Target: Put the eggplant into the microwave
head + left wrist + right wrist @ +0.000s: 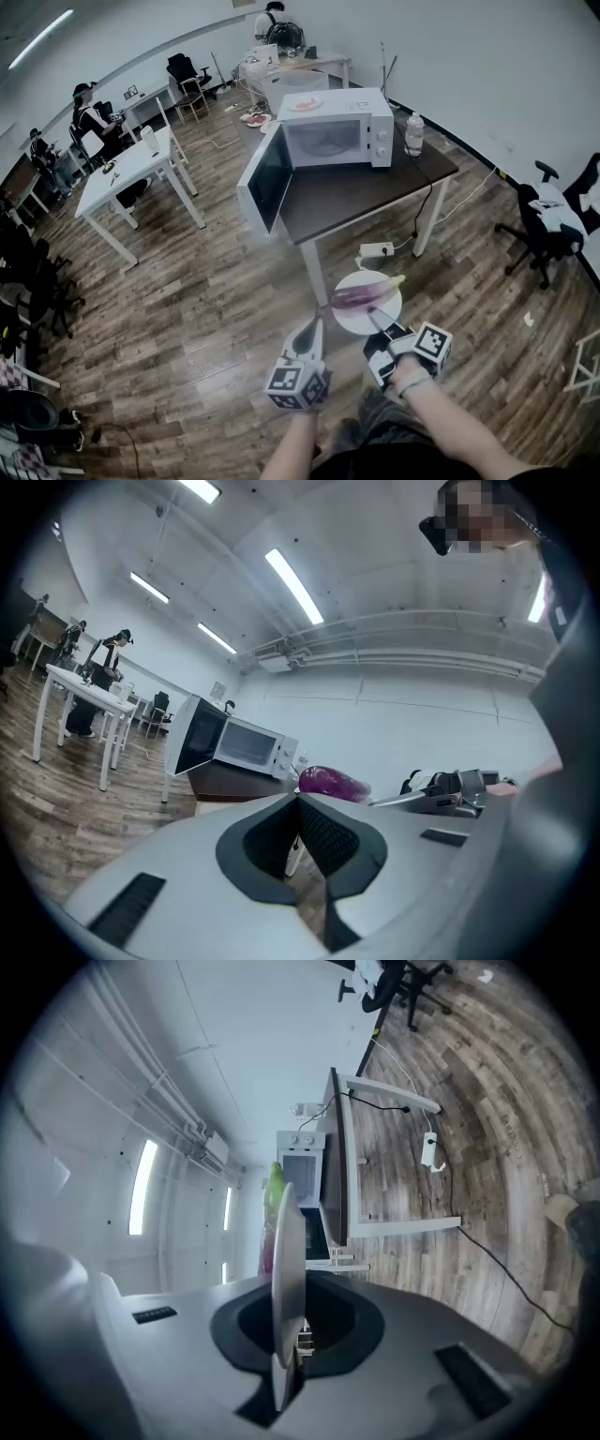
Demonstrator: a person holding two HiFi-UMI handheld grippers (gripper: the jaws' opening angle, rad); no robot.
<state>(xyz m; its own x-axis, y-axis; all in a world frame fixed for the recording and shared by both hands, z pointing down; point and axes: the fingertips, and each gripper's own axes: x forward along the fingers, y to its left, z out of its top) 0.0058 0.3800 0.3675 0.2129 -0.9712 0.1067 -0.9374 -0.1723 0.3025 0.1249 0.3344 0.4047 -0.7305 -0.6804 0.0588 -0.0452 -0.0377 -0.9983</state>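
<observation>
Head view for the big picture: looks like the carry step, somewhere around the middle. Holding out a round white plate (352,322) by its near rim with the right gripper (376,321), long purple eggplant with a green stem (364,293) lying across the top of it. Well short of the boxy white microwave (337,127) up on the dark brown tabletop (375,187), with a stretch of wood-plank floor (187,309) in between. Good news though: black-windowed door (265,178) already swung wide open to the left, cavity in plain sight, so no fiddling with that.

Next up, going by all that: walk in closer, keep the plate level to avoid a roll-off, line up with the opening and slide the whole lot in past the door edge. Probably worth minding the grip too, pinching just one edge with all the weight hanging out front.

Right gripper view for the grip itself: jaws clamped down tight on the plate rim, plate seen edge-on between the pads, gripper rolled onto its side. Bit of purple and green peeking out along the far face of the plate.

Left gripper (315,330) just beside it, low over the floor: jaws pressed together, nothing between them, touching nothing. Basically along for the ride, free for shutting the door later.
</observation>
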